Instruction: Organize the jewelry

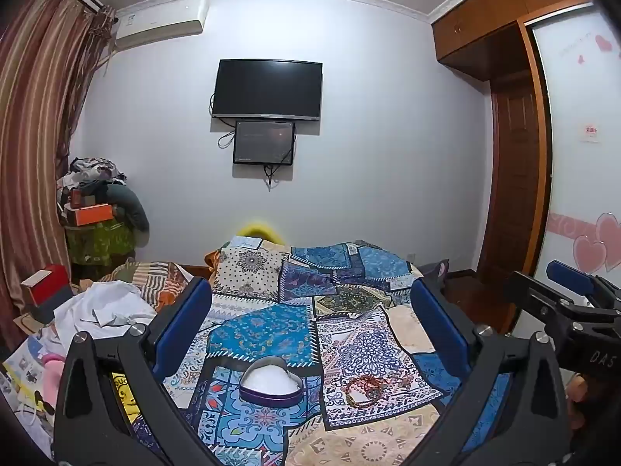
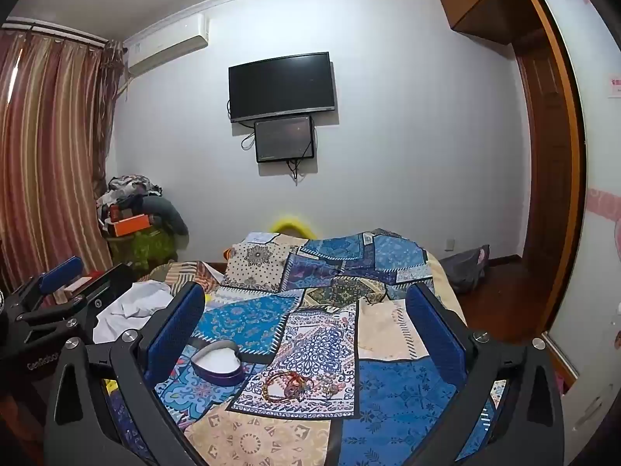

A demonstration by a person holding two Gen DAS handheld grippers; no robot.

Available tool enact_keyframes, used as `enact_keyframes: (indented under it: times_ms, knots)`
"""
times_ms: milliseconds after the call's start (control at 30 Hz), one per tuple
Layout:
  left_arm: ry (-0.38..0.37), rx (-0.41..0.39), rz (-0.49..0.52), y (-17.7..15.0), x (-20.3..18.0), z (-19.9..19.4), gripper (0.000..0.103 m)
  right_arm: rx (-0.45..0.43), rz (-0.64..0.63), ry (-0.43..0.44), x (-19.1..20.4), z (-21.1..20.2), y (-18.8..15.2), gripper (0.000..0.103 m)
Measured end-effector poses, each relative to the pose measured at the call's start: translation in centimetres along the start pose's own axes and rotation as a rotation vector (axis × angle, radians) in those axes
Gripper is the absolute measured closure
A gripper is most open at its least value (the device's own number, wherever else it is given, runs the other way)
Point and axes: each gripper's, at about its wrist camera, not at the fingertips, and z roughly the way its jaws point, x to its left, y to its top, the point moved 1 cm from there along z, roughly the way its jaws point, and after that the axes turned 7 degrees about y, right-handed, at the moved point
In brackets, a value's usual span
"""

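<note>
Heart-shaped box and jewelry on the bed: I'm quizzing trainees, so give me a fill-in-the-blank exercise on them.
1. The heart-shaped box has ___ lining.
2. The jewelry pile lies ___ the box.
3. Both the left hand-held gripper and the right hand-held gripper are ___.
4. The box rests on a ___ bedspread.

Missing: white; outside; open; patchwork

Bare quilt (image 1: 349,334) beyond heart-shaped box (image 1: 270,382)

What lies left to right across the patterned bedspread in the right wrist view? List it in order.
Crumpled white cloth → open purple heart-shaped box with white lining → tangled pile of beaded bracelets → plain blue patch of the patchwork bedspread. Both grippers stand open and hold nothing.
</note>
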Motion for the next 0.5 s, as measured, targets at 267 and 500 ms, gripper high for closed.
enact_keyframes:
  times_ms: [267, 500]
  knots:
    - [-0.002, -0.001, -0.003, 0.17, -0.07, -0.03, 0.000, 0.005, 0.001, 0.004, -0.02, 0.09, 0.32, 0.000]
    - [-0.002, -0.007, -0.004, 0.56, -0.27, -0.64, 0.000, 0.003, 0.004, 0.008, 0.23, -0.24, 0.58, 0.000]
